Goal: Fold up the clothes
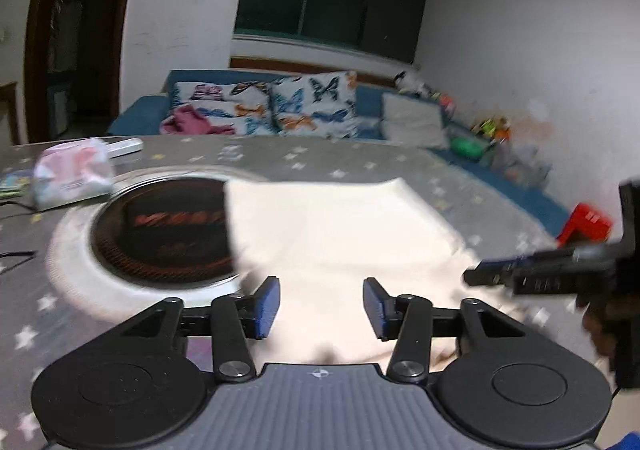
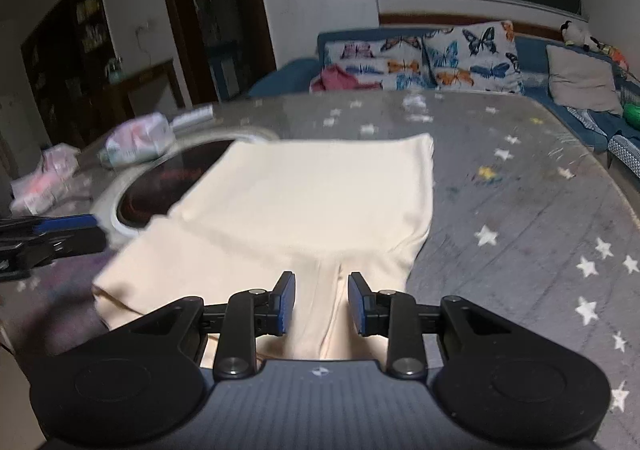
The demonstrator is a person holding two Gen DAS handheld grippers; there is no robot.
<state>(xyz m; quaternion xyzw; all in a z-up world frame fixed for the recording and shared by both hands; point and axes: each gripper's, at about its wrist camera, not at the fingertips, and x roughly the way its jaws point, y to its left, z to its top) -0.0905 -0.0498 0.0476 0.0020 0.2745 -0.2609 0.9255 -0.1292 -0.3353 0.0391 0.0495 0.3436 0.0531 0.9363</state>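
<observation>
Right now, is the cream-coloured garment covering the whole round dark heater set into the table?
No, the cream-coloured garment overlaps only one edge of the round dark heater.

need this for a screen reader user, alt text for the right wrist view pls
A cream garment, partly folded, lies flat on a grey star-patterned tablecloth, with the open right gripper poised over its near edge, fingers either side of a centre seam. The left gripper reaches in from the left edge; a blue sofa with butterfly cushions stands behind.

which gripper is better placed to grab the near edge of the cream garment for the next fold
Right, probably. The right gripper is open directly over the cream garment, centred on its near part; the left gripper, also open, sits toward its left edge.
</observation>
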